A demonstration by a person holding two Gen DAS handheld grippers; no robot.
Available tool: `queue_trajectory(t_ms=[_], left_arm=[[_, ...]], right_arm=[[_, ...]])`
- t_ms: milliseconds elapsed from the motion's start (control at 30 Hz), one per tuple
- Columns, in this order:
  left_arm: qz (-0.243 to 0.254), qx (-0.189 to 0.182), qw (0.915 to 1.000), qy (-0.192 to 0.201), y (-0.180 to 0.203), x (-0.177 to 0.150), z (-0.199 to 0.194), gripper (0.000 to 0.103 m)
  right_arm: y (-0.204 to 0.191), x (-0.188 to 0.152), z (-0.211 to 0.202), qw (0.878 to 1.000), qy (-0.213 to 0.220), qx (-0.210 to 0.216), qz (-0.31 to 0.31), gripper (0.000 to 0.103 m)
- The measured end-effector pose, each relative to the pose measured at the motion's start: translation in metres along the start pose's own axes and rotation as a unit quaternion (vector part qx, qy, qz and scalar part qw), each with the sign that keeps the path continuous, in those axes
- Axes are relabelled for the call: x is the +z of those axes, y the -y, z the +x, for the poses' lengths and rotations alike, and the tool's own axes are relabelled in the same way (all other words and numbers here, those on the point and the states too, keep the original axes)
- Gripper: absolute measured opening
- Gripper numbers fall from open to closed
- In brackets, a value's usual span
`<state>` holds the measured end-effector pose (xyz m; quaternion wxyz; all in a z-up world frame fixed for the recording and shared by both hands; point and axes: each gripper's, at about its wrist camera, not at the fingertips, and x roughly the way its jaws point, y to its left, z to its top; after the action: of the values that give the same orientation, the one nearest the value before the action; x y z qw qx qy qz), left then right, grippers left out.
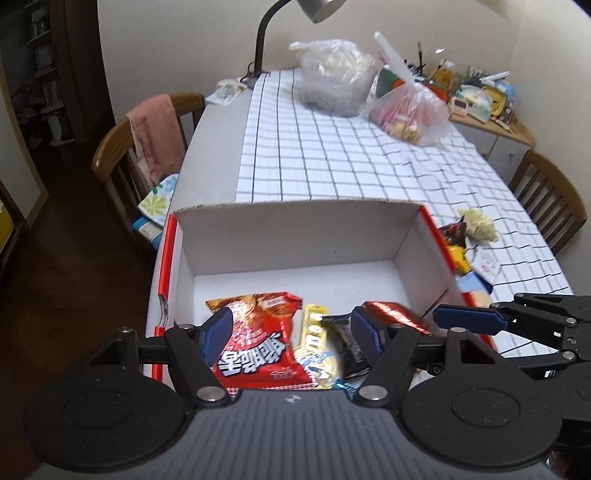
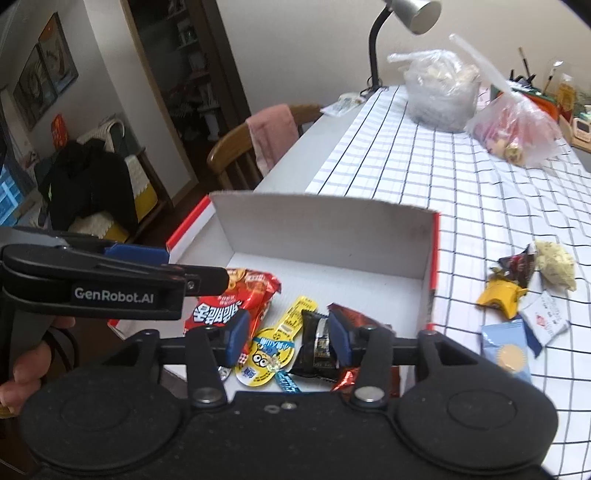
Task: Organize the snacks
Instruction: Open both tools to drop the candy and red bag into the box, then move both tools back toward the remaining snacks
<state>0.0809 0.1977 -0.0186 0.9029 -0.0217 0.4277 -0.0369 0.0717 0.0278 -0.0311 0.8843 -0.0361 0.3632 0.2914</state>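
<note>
Red snack packet [image 1: 255, 343] lies in the box [image 1: 295, 229] beneath both half-open, empty grippers [image 1: 290, 336] [image 2: 286, 338].

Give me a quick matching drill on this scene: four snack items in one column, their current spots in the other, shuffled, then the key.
Items:
1. red snack bag
2. blue packet
3. pink plastic bag
4. black wrapper

Places:
A. on the checked cloth to the right of the box, outside it
B. inside the box, at its left side
C. far end of the table, near the lamp
D. inside the box, beside the yellow packet

Pairs: 1-B, 2-A, 3-C, 4-D
</note>
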Motion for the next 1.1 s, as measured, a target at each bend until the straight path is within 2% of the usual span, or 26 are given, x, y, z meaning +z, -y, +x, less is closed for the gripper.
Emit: queue_trajectory(t_ms=[133,267,433,567,967,1100], left_arm=[[0.002,0.000,0.9998,0.019,0.009,0.002,-0.012,0.071],[0.001,-0.010,0.9994,0.034,0.020,0.004,-0.020,0.072],[0.004,-0.027,0.9985,0.048,0.040,0.005,-0.028,0.076],[0.012,-0.043,0.9977,0.052,0.060,0.005,-0.029,0.080],[0.030,-0.072,0.9959,0.046,0.136,0.005,-0.014,0.081],[0.025,-0.084,0.9955,0.036,0.163,0.004,-0.003,0.085]], right_arm=[[0.006,-0.001,-0.019,1.000,0.023,-0.007,0.005,0.066],[0.016,-0.002,-0.034,0.999,0.042,-0.015,0.016,0.071],[0.034,-0.008,-0.055,0.997,0.065,-0.032,0.024,0.083],[0.052,-0.013,-0.070,0.996,0.073,-0.042,0.035,0.088],[0.120,-0.035,-0.105,0.992,0.077,-0.076,0.058,0.101],[0.145,-0.041,-0.115,0.992,0.073,-0.082,0.056,0.101]])
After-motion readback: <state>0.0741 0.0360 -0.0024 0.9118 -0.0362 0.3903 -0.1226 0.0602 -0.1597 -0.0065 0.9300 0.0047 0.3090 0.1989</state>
